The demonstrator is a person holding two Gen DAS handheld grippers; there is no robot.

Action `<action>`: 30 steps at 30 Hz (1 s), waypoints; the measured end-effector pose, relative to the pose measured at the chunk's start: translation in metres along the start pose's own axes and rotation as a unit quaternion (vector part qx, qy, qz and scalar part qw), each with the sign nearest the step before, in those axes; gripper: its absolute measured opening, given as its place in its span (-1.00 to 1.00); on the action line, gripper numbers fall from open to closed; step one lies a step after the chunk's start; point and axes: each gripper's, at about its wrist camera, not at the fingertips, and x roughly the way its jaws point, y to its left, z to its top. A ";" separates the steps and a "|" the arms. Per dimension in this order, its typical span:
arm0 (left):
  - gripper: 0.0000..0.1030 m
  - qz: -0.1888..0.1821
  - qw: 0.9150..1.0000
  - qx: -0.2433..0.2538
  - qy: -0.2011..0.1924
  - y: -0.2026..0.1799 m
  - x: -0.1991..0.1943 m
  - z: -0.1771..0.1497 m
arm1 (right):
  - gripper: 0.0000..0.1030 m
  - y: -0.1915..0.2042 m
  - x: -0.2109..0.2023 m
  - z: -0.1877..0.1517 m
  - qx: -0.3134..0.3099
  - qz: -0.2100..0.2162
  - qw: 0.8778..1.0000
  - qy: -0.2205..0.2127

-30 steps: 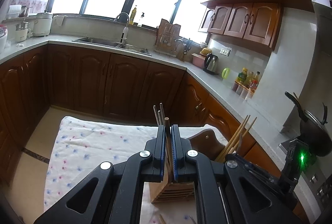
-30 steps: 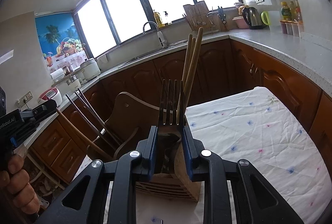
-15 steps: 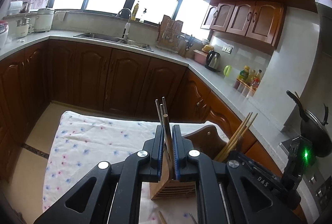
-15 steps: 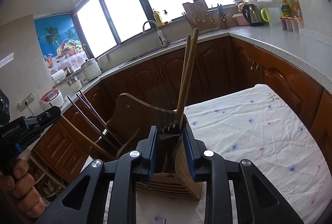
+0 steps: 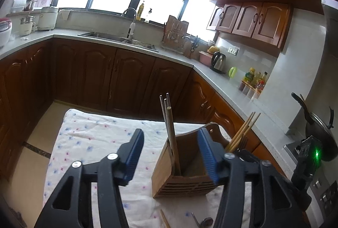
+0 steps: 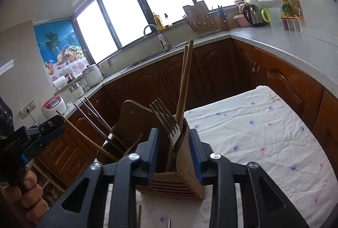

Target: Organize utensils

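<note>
My left gripper point(image 5: 171, 156) has its jaws spreading apart, blue pads wide, nothing pressed between them; the dark chopsticks point(image 5: 169, 122) stand free in the near cell of the wooden holder point(image 5: 181, 181), which sits just ahead of my left fingertips, its right wall close against the right pad. My right gripper point(image 6: 174, 154) is opening too, narrower, its pads on either side of the holder's point(image 6: 186, 173) end cell but not pressing on anything; the fork point(image 6: 166, 120) rises tines-up between them, leaning left, and I cannot tell whether it brushes a pad. Only the left view shows the dark chopsticks' feet down inside the holder, a stray chopstick point(image 5: 164, 218) and a spoon point(image 5: 203, 221) lying on the cloth point(image 5: 95, 139) in front of the holder, and a pan point(image 5: 319, 128) far to the holder's right. Only the right view shows the fork's tines clearly, the pale chopsticks point(image 6: 184, 84) standing tall behind the fork in the same end of the holder, the holder's arched wooden back point(image 6: 135, 114), and my left hand point(image 6: 27, 192) wrapped round the left gripper's handle, left of the holder. From the left the pale chopsticks point(image 5: 243, 130) show only as tips past the holder's right side, with the fork point(image 5: 243, 141) half hidden beside them. The holder stands on the flowered cloth near its front edge; beyond it run the dark cabinets point(image 5: 118, 76).
</note>
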 end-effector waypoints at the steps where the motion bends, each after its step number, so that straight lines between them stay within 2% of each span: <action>1: 0.18 0.000 1.000 -0.001 0.001 0.001 -0.003 -0.002 | -0.13 0.000 -0.003 -0.001 0.001 -0.003 1.000 -0.003; 2: 0.34 0.002 1.000 -0.003 0.001 0.002 -0.007 -0.004 | 0.08 -0.001 -0.005 -0.002 0.003 -0.005 1.000 -0.006; 3: 0.45 0.008 1.000 -0.005 -0.001 0.004 -0.011 -0.008 | 0.20 -0.002 -0.009 -0.004 0.006 -0.006 1.000 -0.010; 4: 0.64 0.014 1.000 -0.008 -0.003 0.005 -0.016 -0.011 | 0.35 -0.003 -0.013 -0.006 0.008 -0.005 1.000 -0.014; 7: 0.81 0.025 0.999 -0.022 -0.003 0.009 -0.033 -0.028 | 0.46 -0.003 -0.022 -0.013 0.010 -0.001 1.000 -0.019; 8: 0.83 0.026 0.999 -0.026 0.000 0.010 -0.036 -0.032 | 0.55 -0.002 -0.025 -0.016 0.008 -0.001 1.000 -0.020; 10: 0.84 0.030 0.999 -0.033 0.007 0.011 -0.044 -0.039 | 0.61 0.002 -0.032 -0.022 -0.001 -0.005 1.000 -0.025; 18: 0.86 0.038 0.998 -0.049 0.021 0.009 -0.079 -0.058 | 0.62 0.018 -0.060 -0.036 -0.020 0.007 0.999 -0.030; 30: 0.86 0.041 0.998 -0.041 0.010 0.006 -0.130 -0.071 | 0.73 0.041 -0.101 -0.055 -0.064 0.003 0.997 -0.046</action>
